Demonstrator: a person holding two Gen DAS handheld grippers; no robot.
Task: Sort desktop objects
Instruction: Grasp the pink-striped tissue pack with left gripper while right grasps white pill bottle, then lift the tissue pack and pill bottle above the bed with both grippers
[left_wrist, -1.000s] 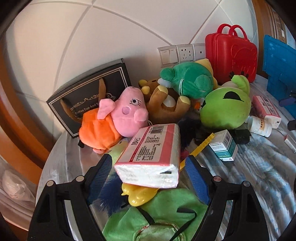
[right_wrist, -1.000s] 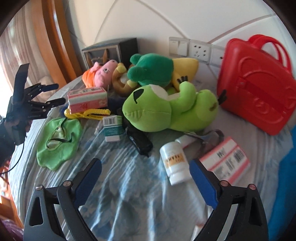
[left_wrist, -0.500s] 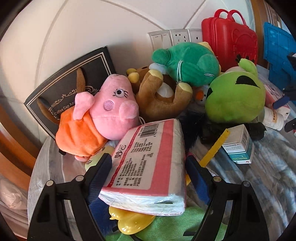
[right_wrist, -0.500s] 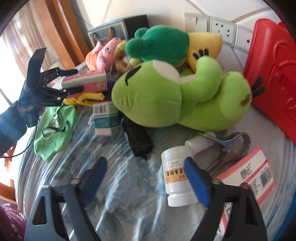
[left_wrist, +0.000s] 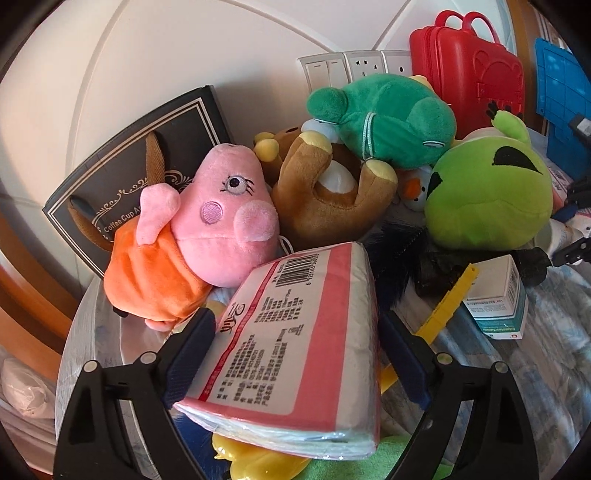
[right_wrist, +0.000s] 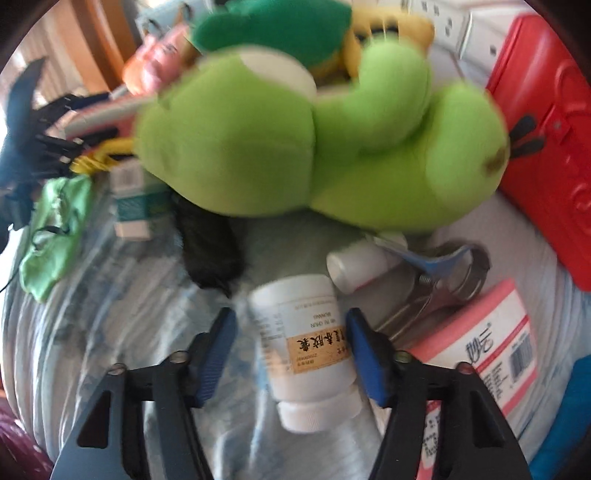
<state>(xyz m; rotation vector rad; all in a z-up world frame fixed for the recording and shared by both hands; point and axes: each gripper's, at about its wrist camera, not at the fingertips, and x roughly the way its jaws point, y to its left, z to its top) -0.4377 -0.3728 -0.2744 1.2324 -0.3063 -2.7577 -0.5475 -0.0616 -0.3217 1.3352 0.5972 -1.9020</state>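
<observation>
In the left wrist view my left gripper (left_wrist: 295, 354) stands with a blue pad on each side of a pink-and-white tissue pack (left_wrist: 295, 347), touching or nearly touching it. The pack lies tilted over a yellow toy (left_wrist: 255, 461). In the right wrist view my right gripper (right_wrist: 290, 352) is open around a white pill bottle (right_wrist: 306, 350) lying on the blue patterned cloth (right_wrist: 122, 332); the right pad is near the bottle, the left pad stands apart. The view is blurred by motion.
Plush toys crowd the back: a pink pig (left_wrist: 207, 236), a brown bear (left_wrist: 328, 199), a dark green toy (left_wrist: 388, 114), a lime green frog (left_wrist: 487, 199). A red case (left_wrist: 469, 62), a black box (left_wrist: 147, 147), a teal medicine box (left_wrist: 498, 299), pliers (right_wrist: 436, 280) and a second tissue pack (right_wrist: 487, 347) lie around.
My left gripper moved forward around the tissue pack, which now fills the space between its pads. My right gripper advanced to the white bottle and its jaws narrowed around it.
</observation>
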